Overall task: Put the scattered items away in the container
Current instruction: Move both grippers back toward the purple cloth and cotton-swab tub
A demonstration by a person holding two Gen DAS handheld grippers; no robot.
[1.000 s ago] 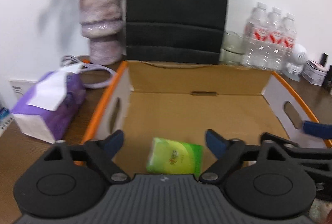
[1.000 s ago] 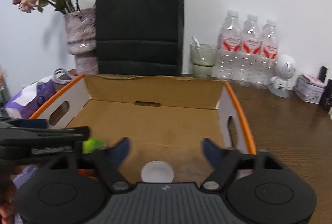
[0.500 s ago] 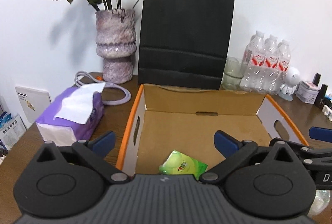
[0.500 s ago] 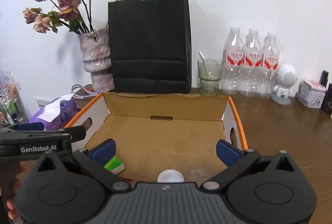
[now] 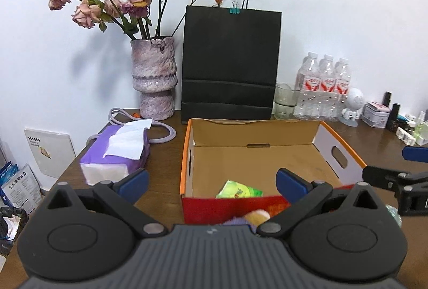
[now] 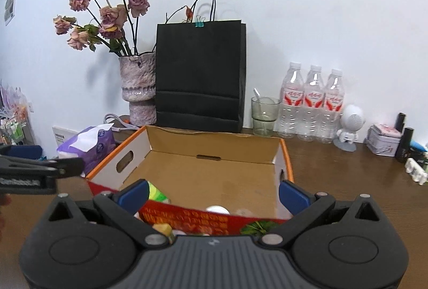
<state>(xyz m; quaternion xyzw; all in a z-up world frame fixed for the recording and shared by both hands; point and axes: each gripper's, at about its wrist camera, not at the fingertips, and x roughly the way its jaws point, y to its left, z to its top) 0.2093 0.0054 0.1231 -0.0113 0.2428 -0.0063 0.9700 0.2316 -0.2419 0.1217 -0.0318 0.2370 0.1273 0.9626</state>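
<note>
Corrugated cardboard box (image 5: 267, 155), glossy red front, on wood worktop (image 6: 347, 182); shiny green packet (image 5: 239, 190) at its 6 o'clock floor. Left gripper (image 5: 211, 179) and right gripper (image 6: 212, 192): fingers apart, empty

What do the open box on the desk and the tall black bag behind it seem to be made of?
The box looks like corrugated cardboard: a raw brown matte inside, folded flaps, punched hand holes, and a printed white, orange and red outside. The black bag looks like matte paper: flat stiff panels, sharp horizontal fold creases, thin cord handles, clipped shut at the top.
</note>
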